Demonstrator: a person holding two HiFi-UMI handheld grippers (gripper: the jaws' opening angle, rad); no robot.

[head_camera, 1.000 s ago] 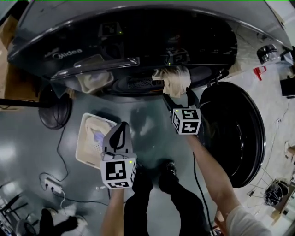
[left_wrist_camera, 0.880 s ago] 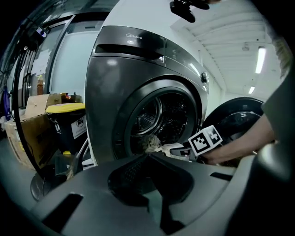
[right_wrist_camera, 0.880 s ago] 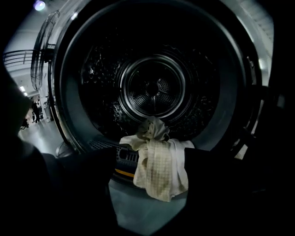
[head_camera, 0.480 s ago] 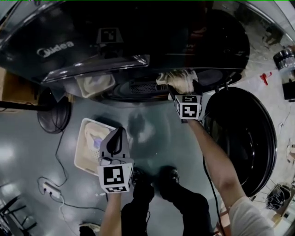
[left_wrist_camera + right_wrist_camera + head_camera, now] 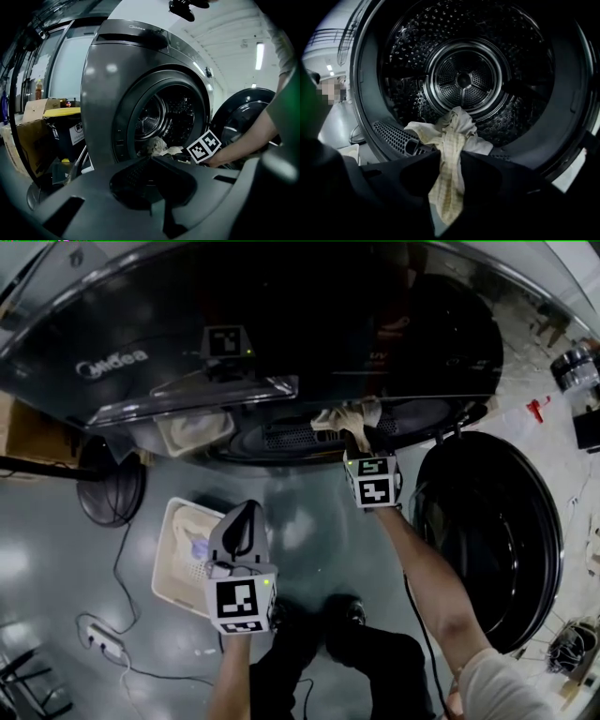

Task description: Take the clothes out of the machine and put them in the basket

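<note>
right claw [image 5: 449, 161]: jaws just closing, pinching cloth [image 5: 454, 126], centre frame | left claw [image 5: 150, 159]: pressed together, empty | tip: draw cloth clear of drum rim [image 5: 365, 103] before basket [image 5: 167, 549], lower left

A glossy grey floor [image 5: 309, 540] bears the washing machine [image 5: 281, 352] and a pale laundry basket [image 5: 164, 563]. A power strip [image 5: 103, 638] lies nearby.

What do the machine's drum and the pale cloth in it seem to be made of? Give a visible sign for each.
Drum: apparently polished metal, likely steel; it gleams and is punched with small holes.
Cloth: soft woven fabric, faintly checked; it folds and drapes.
</note>
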